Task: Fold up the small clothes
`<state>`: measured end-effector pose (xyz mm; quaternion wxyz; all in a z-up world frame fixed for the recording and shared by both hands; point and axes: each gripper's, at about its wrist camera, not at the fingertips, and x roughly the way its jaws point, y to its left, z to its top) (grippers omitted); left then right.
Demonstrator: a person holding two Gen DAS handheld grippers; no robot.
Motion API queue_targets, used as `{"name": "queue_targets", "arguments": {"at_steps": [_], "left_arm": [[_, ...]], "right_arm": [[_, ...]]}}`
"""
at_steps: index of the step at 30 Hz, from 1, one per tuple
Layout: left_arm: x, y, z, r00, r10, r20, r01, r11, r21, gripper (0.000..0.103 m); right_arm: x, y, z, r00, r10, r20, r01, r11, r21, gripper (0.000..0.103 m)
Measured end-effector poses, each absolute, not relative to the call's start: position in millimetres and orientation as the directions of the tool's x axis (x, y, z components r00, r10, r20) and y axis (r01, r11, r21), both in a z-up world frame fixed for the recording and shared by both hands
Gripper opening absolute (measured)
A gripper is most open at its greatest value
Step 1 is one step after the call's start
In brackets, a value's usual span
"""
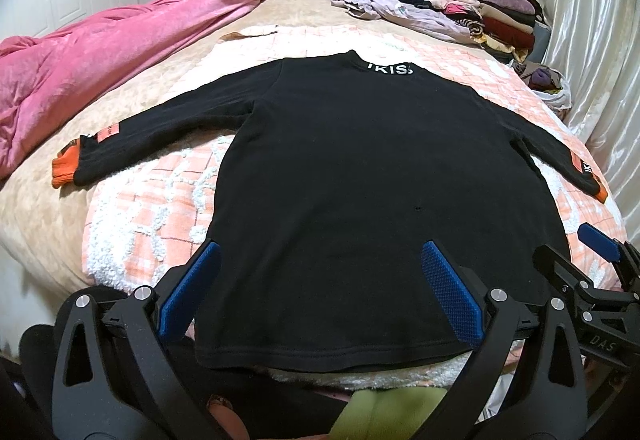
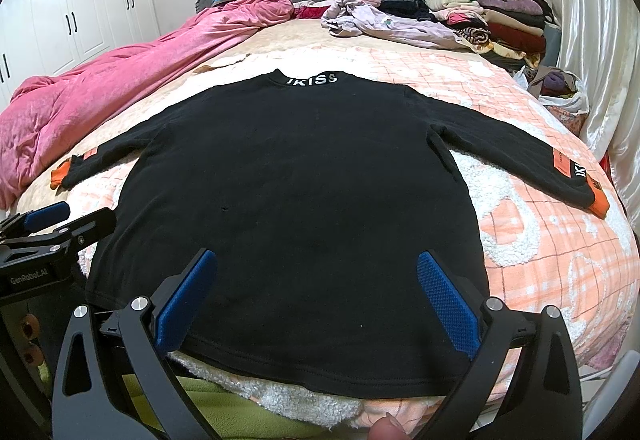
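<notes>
Both sets of jaws wide open, nothing held. My left gripper [image 1: 320, 292] and right gripper [image 2: 316, 296] hang side by side over the near end of the bed.

Black long-sleeve top [image 1: 360, 180] lies flat, back up, on the peach-and-white fleece blanket [image 2: 540, 232]. Its hem [image 2: 320, 372] sits right under both sets of jaws, just short of the bed's near edge. On the left gripper, one blue pad is over the top's left side edge and the other is over mid-body. The right gripper's pads both sit over black fabric, toward the right side of the hem.

Handling, my read: light, soft knit, fully limp, not slippery or fragile. It'll drape from any pinch and drag on the fleece rather than slide. Best holds are seams and edges: hem corners, shoulder seams, cuffs. A pinch mid-panel would likely bunch both layers, maybe blanket pile too.

Further out, the sleeves are spread wide to either side. The left cuff [image 1: 64, 168], orange, is well off to the left of my jaws. The right cuff [image 2: 596, 204] is well off to the right, near the bed edge. The collar [image 2: 312, 78], with white lettering, is at the far end, straight ahead.

Beyond the top: pink quilt [image 1: 100, 56] far left, stack of folded clothes [image 1: 492, 8] far right.

Judgement: folding not yet begun. The sleeves look like the first thing to bring in.
</notes>
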<state>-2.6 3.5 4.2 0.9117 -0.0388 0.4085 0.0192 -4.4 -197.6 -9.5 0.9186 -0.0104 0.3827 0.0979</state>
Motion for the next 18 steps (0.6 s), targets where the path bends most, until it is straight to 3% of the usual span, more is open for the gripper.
{"name": "queue_targets", "arguments": {"at_steps": [18], "left_arm": [[3.5, 2.5, 4.0, 0.662, 0.015, -0.75, -0.071, 0.997, -0.042, 0.094]], "right_arm": [[1.1, -204.9, -4.2, 0.697, 0.163, -0.698, -0.178, 0.983, 0.052, 0.099]]}}
